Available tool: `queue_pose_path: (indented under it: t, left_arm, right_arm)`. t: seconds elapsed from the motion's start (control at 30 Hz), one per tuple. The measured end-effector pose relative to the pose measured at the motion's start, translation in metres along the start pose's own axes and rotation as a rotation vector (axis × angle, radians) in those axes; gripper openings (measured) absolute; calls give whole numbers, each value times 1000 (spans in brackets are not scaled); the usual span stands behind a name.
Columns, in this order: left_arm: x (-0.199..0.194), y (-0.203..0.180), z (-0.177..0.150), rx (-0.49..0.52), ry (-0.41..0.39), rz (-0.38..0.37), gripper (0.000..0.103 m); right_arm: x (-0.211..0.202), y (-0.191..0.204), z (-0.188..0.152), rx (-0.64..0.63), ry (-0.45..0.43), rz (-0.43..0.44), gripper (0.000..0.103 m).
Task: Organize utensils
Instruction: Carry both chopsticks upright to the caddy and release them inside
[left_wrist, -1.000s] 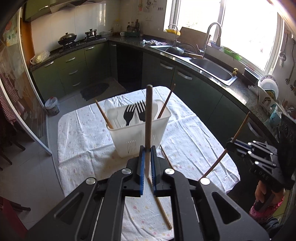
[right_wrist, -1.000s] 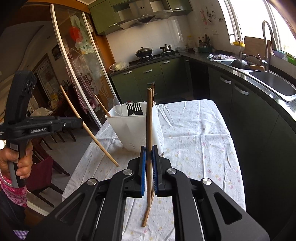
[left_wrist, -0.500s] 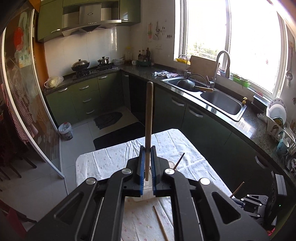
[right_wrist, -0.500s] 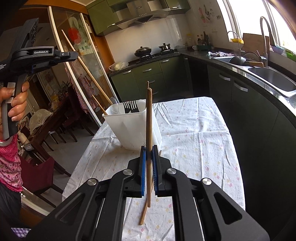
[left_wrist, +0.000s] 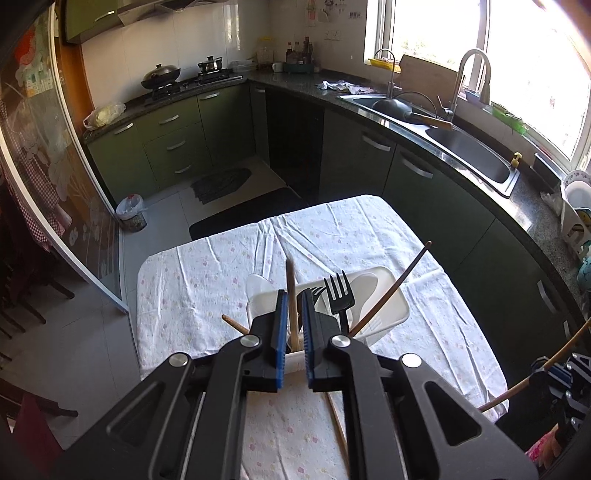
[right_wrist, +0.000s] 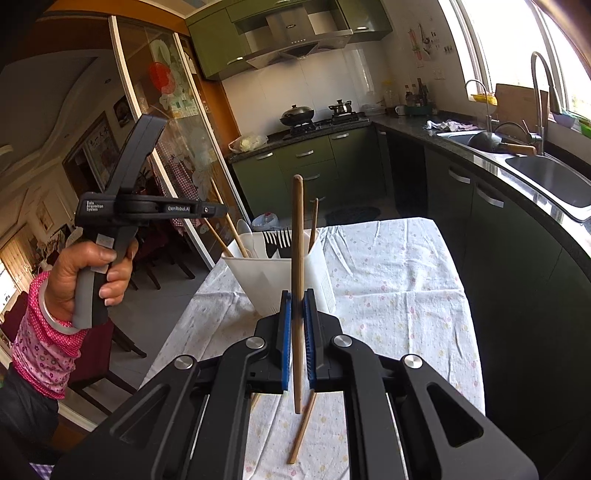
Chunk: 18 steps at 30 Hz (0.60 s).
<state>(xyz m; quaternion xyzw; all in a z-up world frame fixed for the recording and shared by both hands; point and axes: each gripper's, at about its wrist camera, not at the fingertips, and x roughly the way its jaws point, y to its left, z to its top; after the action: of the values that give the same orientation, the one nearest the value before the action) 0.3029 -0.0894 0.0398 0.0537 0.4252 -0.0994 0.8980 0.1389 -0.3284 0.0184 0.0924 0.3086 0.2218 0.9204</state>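
A white utensil holder (left_wrist: 384, 310) (right_wrist: 280, 273) stands on the table and holds black forks (left_wrist: 338, 291), a white spoon and chopsticks. My left gripper (left_wrist: 293, 321) hangs right above it. Its jaws stand slightly apart with a wooden chopstick (left_wrist: 291, 295) between them, its lower end down inside the holder. My right gripper (right_wrist: 296, 325) is shut on another wooden chopstick (right_wrist: 297, 236) and holds it upright in front of the holder. A loose chopstick (right_wrist: 303, 428) (left_wrist: 338, 428) lies on the cloth below.
The table has a white floral cloth (left_wrist: 351, 236). The left gripper's body and the hand on it (right_wrist: 110, 221) show at the left of the right wrist view. Green cabinets, a stove and a sink (left_wrist: 469, 151) line the walls.
My left gripper rose, then came down over the holder and its jaws opened a little around the chopstick, which has dropped lower. My right gripper has hardly moved.
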Motion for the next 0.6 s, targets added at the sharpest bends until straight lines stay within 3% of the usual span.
queue_pose_path:
  t: [0.13, 0.33, 0.47, 0.6]
  left_arm:
    - [-17, 3, -7, 11, -33, -12, 20]
    - [-44, 3, -26, 25, -62, -44, 23]
    - [-49, 5, -46, 27, -44, -66, 24]
    - [-45, 11, -67, 23, -11, -83, 24]
  right_arm:
    - [0, 11, 34, -11, -44, 28, 7]
    - [1, 29, 99, -10, -176, 47, 7]
    - [18, 36, 134, -8, -235, 5, 7]
    - [59, 36, 149, -17, -214, -65, 7]
